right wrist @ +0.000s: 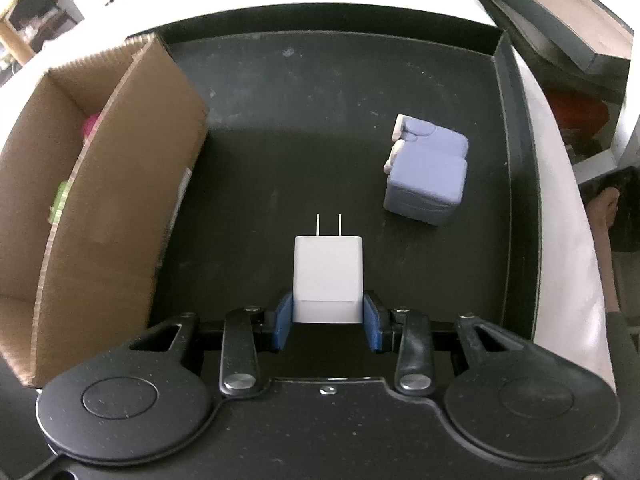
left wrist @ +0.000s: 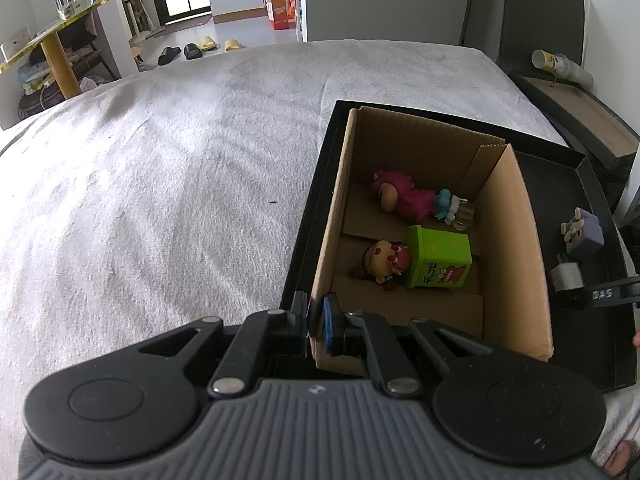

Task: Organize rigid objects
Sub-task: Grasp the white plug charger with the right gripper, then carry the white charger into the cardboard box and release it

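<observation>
An open cardboard box (left wrist: 516, 240) stands in the left part of a black tray (right wrist: 320, 100). My left gripper (left wrist: 314, 316) is shut on the box's near left wall. Inside the box lie a pink figure (left wrist: 404, 196) and a doll in a green box (left wrist: 440, 258). On the tray floor to the right of the box lies a white charger plug (right wrist: 326, 276), prongs pointing away. My right gripper (right wrist: 329, 320) has a blue pad against each side of it. A purple block figure (right wrist: 428, 172) rests further right on the tray.
The tray sits on a light grey bed cover (left wrist: 160, 180). A black lid with a brown inside (left wrist: 580, 120) lies beyond the tray at the right, with a paper cup (left wrist: 560, 66) behind it. Slippers (left wrist: 192, 51) lie on the floor past the bed.
</observation>
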Motion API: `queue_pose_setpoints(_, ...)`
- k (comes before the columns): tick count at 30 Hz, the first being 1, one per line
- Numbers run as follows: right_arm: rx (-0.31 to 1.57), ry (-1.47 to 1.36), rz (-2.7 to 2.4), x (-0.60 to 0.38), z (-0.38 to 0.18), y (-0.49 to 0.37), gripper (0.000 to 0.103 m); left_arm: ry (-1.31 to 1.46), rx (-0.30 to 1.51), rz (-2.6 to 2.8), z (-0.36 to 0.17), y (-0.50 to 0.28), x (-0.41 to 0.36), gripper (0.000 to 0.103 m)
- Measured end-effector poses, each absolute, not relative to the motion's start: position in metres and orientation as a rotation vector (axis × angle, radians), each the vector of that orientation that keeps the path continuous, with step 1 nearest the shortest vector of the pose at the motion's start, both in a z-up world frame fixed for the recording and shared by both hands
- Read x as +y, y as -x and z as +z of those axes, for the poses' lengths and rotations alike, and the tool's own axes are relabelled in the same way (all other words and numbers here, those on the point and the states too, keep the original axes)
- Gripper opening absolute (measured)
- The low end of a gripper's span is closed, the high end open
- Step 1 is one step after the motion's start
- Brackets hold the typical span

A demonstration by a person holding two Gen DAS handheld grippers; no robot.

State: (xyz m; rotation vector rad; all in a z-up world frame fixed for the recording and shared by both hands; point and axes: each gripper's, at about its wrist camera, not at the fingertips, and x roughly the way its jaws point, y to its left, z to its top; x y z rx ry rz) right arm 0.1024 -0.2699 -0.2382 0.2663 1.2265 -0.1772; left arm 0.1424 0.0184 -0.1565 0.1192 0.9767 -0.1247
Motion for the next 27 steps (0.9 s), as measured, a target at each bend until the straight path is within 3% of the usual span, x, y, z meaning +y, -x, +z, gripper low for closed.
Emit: queue_pose_setpoints(27,0.979,-0.233,-0.111,-0.234,-0.126,-0.100,0.036,-0.088,0.989,-0.135,-0.156,-0.145,0.023,0.007)
